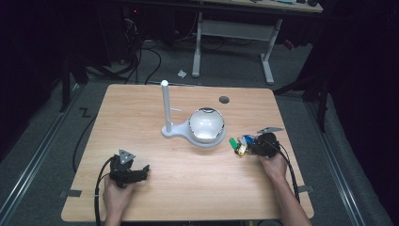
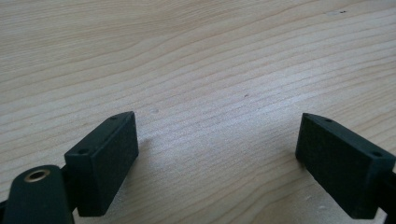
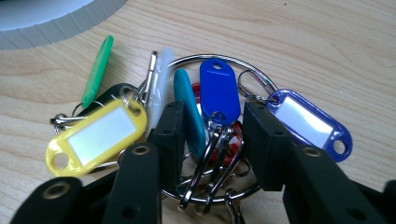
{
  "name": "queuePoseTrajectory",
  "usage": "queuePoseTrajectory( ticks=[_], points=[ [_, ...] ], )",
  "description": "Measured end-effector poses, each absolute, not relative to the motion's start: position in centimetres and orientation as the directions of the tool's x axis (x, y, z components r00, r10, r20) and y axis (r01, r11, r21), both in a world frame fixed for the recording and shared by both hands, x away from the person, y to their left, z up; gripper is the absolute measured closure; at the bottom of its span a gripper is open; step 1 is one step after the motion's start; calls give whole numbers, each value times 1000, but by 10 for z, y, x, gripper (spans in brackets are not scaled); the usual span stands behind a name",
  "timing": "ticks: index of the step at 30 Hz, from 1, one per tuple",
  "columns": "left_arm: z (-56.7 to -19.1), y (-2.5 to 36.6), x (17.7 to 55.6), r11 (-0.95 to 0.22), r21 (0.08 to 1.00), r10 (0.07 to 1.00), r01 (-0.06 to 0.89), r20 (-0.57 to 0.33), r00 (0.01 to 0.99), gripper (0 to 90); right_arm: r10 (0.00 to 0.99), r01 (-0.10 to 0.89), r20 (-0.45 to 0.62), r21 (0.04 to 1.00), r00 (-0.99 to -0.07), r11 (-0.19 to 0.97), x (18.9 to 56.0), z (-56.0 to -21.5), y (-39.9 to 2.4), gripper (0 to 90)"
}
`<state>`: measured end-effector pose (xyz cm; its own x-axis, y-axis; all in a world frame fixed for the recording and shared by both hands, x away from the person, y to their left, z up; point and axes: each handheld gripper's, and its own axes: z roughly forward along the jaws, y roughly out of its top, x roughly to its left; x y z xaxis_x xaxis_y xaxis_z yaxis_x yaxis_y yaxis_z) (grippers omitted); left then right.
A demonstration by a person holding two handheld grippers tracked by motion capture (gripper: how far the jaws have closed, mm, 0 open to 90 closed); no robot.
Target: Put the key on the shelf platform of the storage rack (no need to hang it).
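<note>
A light wooden desk (image 1: 141, 117) stands on grey floor (image 1: 42, 141); a white-legged table (image 1: 235, 28) and black cables (image 1: 141, 61) sit behind in dim light.

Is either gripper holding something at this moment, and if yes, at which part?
The left gripper holds nothing. The right gripper has its jaws around the teal and blue tags of the key tag bunch; a firm grip cannot be told.

Key tags (image 1: 241, 143) on table (image 1: 188, 188), right of bowl (image 1: 206, 125).

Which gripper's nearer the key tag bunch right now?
Right. The right gripper is down on the key tag bunch, jaws straddling the tags. The left gripper sits open far across the table, over bare wood.
</note>
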<state>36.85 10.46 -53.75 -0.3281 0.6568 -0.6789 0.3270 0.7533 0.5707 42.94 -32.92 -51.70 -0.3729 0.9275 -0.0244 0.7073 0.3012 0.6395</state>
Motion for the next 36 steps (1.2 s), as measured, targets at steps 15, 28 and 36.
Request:
queuePoseTrajectory(
  ticks=[15,28,36],
  points=[
    [-537,105,369,753,571,657,327,-679,-328,134,924,699,-25,646,-382,307,426,-517,-330,654],
    [-537,104,369,755,569,655,326,-680,-330,134,915,693,24,661,-403,288,425,-517,-336,659],
    [-537,105,369,755,569,655,326,-680,-330,134,910,681,26,672,-414,291,423,-515,-338,666]
  ],
)
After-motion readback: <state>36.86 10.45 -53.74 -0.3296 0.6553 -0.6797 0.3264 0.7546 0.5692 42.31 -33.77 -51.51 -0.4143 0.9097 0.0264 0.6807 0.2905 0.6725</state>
